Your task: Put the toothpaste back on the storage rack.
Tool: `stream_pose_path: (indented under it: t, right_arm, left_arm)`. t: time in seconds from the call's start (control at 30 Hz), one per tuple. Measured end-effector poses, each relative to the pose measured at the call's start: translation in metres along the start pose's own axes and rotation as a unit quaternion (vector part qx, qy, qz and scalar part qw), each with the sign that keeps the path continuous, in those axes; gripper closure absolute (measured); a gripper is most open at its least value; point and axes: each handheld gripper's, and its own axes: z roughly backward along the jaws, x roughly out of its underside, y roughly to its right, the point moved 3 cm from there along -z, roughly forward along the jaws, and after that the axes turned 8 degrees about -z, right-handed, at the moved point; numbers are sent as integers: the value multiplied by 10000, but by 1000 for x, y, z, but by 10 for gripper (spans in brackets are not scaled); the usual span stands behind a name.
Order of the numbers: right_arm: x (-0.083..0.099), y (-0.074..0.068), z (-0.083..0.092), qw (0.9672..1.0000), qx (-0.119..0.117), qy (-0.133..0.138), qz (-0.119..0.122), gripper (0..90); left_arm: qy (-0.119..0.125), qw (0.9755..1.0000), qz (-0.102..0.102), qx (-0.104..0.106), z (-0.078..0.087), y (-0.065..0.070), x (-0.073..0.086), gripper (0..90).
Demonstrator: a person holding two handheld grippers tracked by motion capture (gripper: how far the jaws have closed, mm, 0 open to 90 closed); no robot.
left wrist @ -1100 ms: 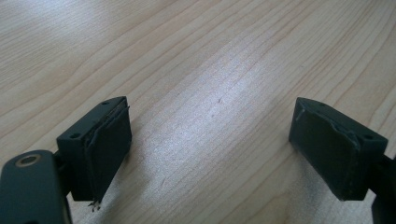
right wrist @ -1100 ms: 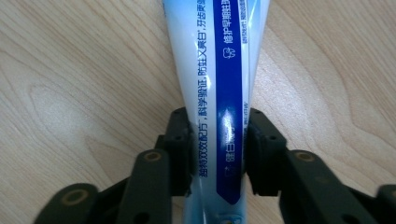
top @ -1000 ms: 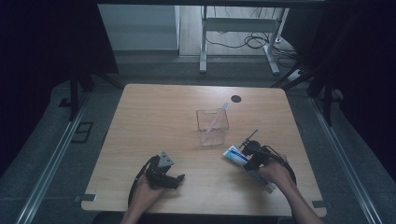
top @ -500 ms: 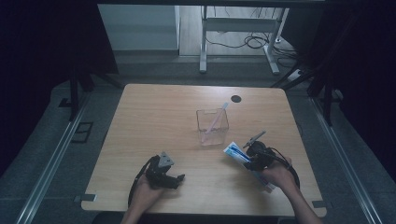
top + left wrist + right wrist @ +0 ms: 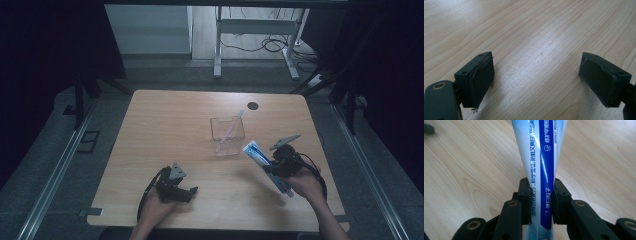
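Note:
A white and blue toothpaste tube (image 5: 261, 158) (image 5: 541, 170) is lifted off the wooden table (image 5: 165, 130) at the right, tilted, its flat end toward the clear cup. My right gripper (image 5: 274, 169) (image 5: 541, 202) is shut on it, both pads pressing the tube's sides. A clear square cup (image 5: 227, 136) stands mid-table with a pale pink toothbrush (image 5: 232, 127) leaning in it. At the front left, my left gripper (image 5: 189, 192) (image 5: 536, 80) rests low over bare wood, its jaws wide open with nothing between them.
A small dark round disc (image 5: 253, 105) lies near the table's far edge. Beyond the table stand a white metal frame (image 5: 255, 30) and cables on the floor. Dark curtains hang at both sides.
My right gripper has risen with the toothpaste tube, lifting it off the table and a little toward the cup. The left gripper has stayed where it was.

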Motion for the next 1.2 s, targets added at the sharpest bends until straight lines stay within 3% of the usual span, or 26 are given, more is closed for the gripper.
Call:
stream_pose_path:
  t: [0.6, 1.2]
  right_arm:
    - [-25, -3, 25, 9982, -139, 581, 40, 726]
    - [-66, -11, 39, 9927, -256, 1174, 47, 726]
  left_arm:
    - [-6, 10000, 7, 5, 0, 0, 0, 131]
    - [-9, 10000, 13, 8, 0, 0, 0, 131]
